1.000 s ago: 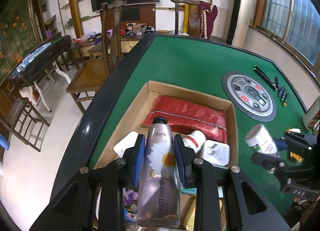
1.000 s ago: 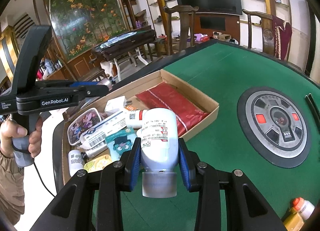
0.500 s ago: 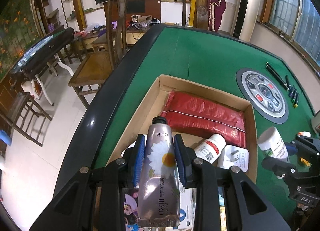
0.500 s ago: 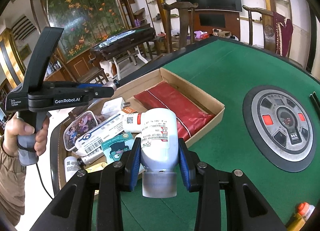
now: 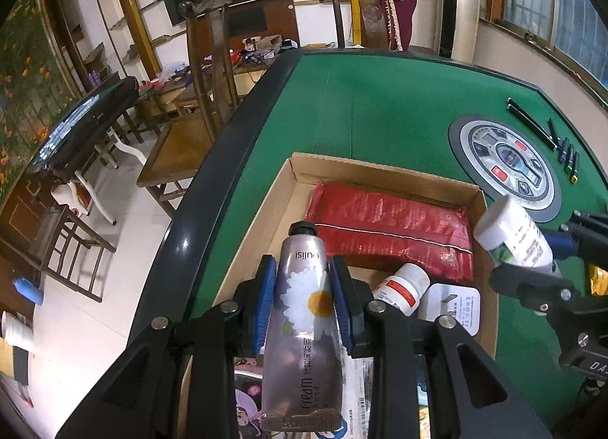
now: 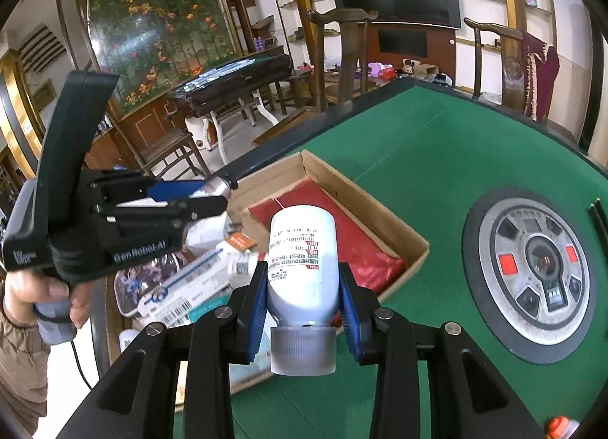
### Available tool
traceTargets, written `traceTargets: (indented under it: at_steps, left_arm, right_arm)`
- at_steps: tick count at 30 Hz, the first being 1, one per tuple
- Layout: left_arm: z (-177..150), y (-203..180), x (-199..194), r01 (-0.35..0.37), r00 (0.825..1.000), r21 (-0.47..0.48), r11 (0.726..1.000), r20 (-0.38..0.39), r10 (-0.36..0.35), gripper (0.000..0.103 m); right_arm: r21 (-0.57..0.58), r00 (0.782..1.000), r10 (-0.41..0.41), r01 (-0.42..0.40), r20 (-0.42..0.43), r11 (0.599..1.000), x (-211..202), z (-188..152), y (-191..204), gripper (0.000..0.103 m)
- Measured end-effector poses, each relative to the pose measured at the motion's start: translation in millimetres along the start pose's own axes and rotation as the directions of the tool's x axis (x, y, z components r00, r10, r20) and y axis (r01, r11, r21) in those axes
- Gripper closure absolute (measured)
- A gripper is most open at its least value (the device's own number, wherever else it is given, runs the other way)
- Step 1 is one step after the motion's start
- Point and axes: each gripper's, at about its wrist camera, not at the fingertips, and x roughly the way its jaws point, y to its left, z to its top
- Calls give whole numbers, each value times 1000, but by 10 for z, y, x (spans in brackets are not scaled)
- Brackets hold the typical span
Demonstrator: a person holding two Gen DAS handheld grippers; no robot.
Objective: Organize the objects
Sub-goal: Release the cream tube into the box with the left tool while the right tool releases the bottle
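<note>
**Two grippers, each with a container, over the cardboard box**

Two items are in our grip at once. Our left gripper (image 5: 303, 298) has its jaws closed on a silver hand cream tube (image 5: 304, 329) with a daisy print; the black cap points away from us and the crimped end hangs toward the camera. It hovers above the near part of the cardboard box (image 5: 383, 169), which sits on the green felt counter (image 5: 380, 108) close to its dark edge.

Our right gripper (image 6: 302, 298) has its jaws clamped on a white bottle (image 6: 302, 249), held with its translucent cap (image 6: 303, 349) toward the camera and its flat base pointing away. From the left wrist view this bottle (image 5: 513, 230) hangs just past the box's right wall, above the felt.

Inside the box we see a red plastic pack (image 5: 391, 226) lying flat at the far end. Nearer to us lie a small white bottle with a red label (image 5: 401, 287) and a white plug adapter (image 5: 452, 306) side by side, touching the red pack's edge. A cartoon-printed tin (image 6: 148, 279) and a long white barcoded box (image 6: 190, 287) fill the near end.

On the counter beyond the box sits the round grey control panel (image 6: 539, 260). A person's hand (image 6: 41, 298) grips the left gripper's handle.
</note>
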Motion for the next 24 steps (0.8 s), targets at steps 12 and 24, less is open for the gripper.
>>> traceTargets:
  at_steps: [12, 24]
  left_arm:
    - [132, 106, 264, 53, 997, -36, 998, -52, -55, 75]
    - [207, 117, 612, 57, 990, -58, 997, -126, -64, 75]
  right_arm:
    - [96, 995, 79, -72, -66, 993, 414, 395, -143, 66]
    - [260, 967, 221, -183, -129, 948, 993, 674, -227, 66]
